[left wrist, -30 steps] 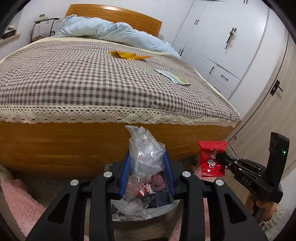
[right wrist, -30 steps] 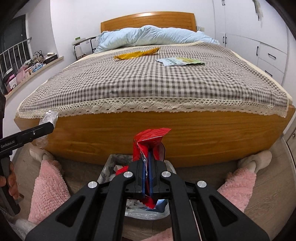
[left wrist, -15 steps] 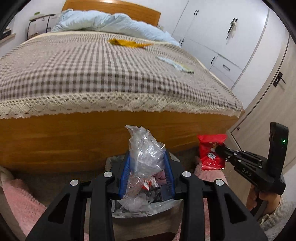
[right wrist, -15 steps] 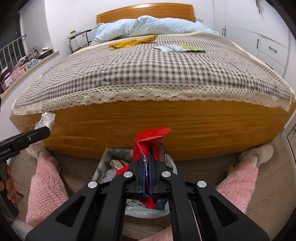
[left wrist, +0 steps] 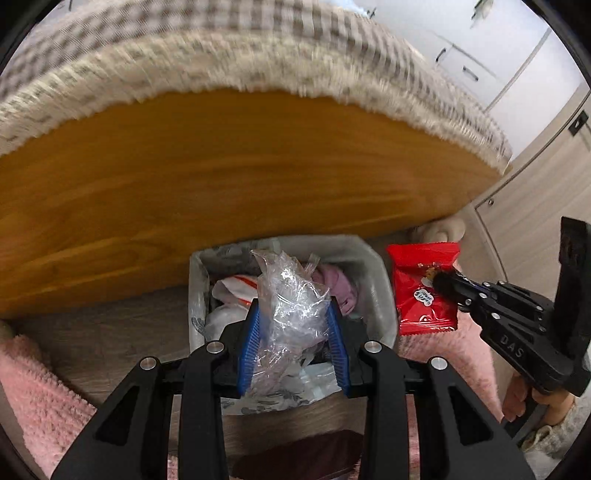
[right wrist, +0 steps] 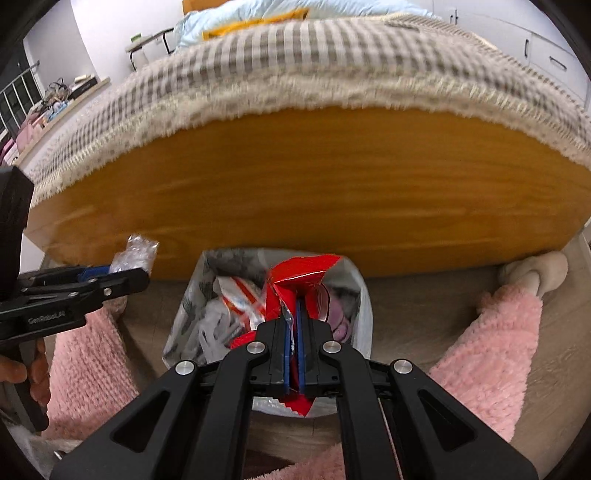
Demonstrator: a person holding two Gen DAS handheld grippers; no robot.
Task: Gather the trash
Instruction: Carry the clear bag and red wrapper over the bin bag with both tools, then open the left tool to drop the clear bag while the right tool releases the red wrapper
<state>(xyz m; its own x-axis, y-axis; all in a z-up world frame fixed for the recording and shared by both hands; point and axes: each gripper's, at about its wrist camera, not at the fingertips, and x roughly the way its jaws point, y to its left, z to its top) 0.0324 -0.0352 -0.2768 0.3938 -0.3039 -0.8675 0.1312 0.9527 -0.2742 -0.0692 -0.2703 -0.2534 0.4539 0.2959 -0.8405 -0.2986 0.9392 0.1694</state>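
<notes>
My left gripper (left wrist: 291,314) is shut on a crumpled clear plastic wrapper (left wrist: 290,299) and holds it over the lined trash bin (left wrist: 197,295). It also shows at the left of the right wrist view (right wrist: 135,275). My right gripper (right wrist: 293,314) is shut on a red snack packet (right wrist: 295,280) above the same trash bin (right wrist: 186,310). In the left wrist view the red packet (left wrist: 424,291) hangs just right of the bin's rim, held by the right gripper (left wrist: 443,284). The bin holds several wrappers and bags.
The bin stands on the wood floor against the bed's wooden footboard (left wrist: 221,166). Pink fluffy rugs (right wrist: 491,343) lie on both sides of it. A yellow wrapper (right wrist: 255,26) lies on the checked bedspread far back. White wardrobes (left wrist: 476,70) stand at the right.
Both grippers have dropped and tilted down toward the bin, so the bin fills more of both views. Each still holds its piece of trash.
</notes>
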